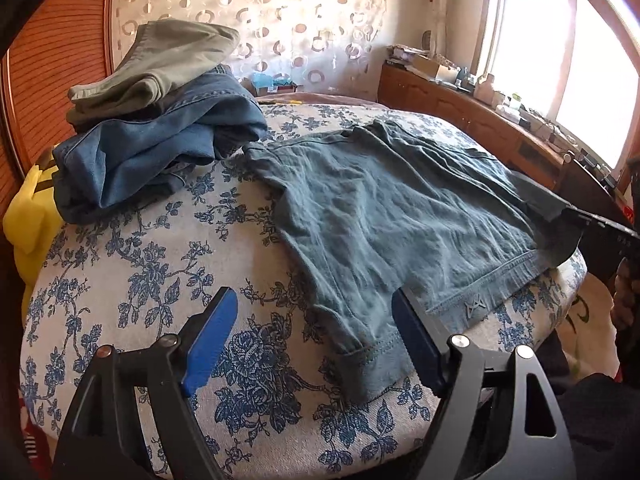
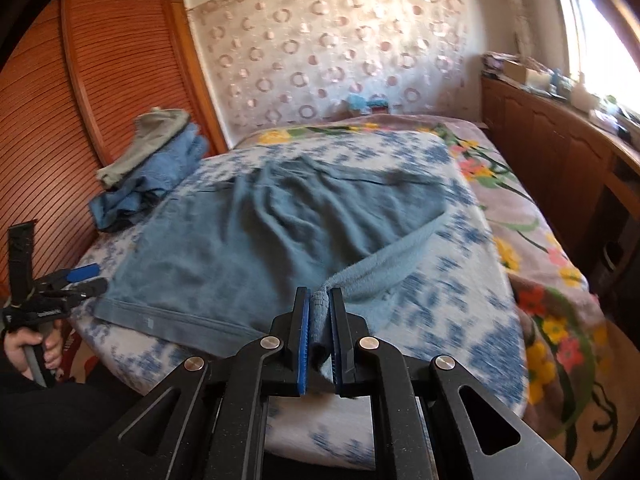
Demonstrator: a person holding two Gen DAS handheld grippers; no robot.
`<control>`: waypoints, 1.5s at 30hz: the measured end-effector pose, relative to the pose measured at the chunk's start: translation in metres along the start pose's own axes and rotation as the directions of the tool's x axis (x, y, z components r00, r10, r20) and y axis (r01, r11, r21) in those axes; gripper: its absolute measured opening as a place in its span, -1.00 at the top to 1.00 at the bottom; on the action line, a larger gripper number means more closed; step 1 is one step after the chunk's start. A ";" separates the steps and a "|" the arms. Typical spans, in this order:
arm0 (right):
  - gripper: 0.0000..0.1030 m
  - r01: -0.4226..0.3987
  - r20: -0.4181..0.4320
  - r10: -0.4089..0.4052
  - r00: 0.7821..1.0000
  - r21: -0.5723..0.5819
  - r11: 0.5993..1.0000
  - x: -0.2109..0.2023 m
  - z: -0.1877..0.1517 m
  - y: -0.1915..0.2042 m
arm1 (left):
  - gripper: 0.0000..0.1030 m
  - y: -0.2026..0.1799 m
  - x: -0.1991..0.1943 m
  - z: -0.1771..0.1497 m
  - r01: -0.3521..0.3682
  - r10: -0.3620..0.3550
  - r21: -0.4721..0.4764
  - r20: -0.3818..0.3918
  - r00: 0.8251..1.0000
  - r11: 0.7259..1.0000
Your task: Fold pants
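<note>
The right gripper (image 2: 319, 308) was clamped on a bunched corner of the pants (image 2: 248, 232), lifting it just above the bed's near edge. The left gripper (image 1: 316, 336) stood wide open over the near left corner of the bed (image 1: 120, 280), one finger (image 1: 416, 344) touching the pants' hem, holding nothing. The pants lay spread across the middle of the floral bedcover. A pile of clothes (image 1: 152, 128) sat at the bed's far left corner, beside the wardrobe (image 2: 100, 80).
</note>
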State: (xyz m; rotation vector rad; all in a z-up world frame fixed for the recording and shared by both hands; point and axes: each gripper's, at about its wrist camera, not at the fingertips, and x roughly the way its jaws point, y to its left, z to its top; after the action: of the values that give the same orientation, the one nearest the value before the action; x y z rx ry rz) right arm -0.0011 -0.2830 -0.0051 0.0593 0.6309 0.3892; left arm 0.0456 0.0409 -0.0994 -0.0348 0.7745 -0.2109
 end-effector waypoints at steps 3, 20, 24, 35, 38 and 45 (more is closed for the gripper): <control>0.83 -0.049 -0.003 0.049 0.999 -0.039 0.998 0.010 0.008 0.020 | -0.56 0.002 0.000 0.001 0.000 0.000 -0.008 0.002 1.000 1.000; 0.82 -0.265 -0.068 0.256 0.964 -0.207 0.942 0.079 0.040 0.109 | -0.56 0.019 -0.016 0.000 -0.051 0.052 -0.042 0.040 0.998 0.998; 0.38 -0.239 -0.077 0.228 0.971 -0.203 0.949 0.086 0.037 0.101 | -0.56 0.013 -0.012 0.004 -0.041 0.042 -0.026 0.039 0.998 0.999; 0.12 -0.007 0.019 0.010 1.000 -0.117 0.993 0.062 0.045 0.030 | -0.56 -0.031 0.009 0.026 0.045 -0.047 0.069 0.023 0.999 0.997; 0.12 0.038 0.006 -0.037 0.999 -0.094 0.995 0.069 0.038 0.018 | -0.48 -0.048 0.017 0.031 0.097 -0.098 0.098 0.005 0.995 0.990; 0.12 0.070 -0.030 -0.071 0.997 -0.040 0.997 0.071 0.026 0.012 | -0.21 -0.075 0.028 0.034 0.191 -0.186 0.132 -0.046 0.981 0.973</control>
State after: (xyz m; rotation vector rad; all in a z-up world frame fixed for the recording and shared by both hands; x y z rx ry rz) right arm 0.0625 -0.2433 -0.0223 -0.0063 0.6545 0.3344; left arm 0.0752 -0.0399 -0.0867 0.0246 0.7889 -0.4458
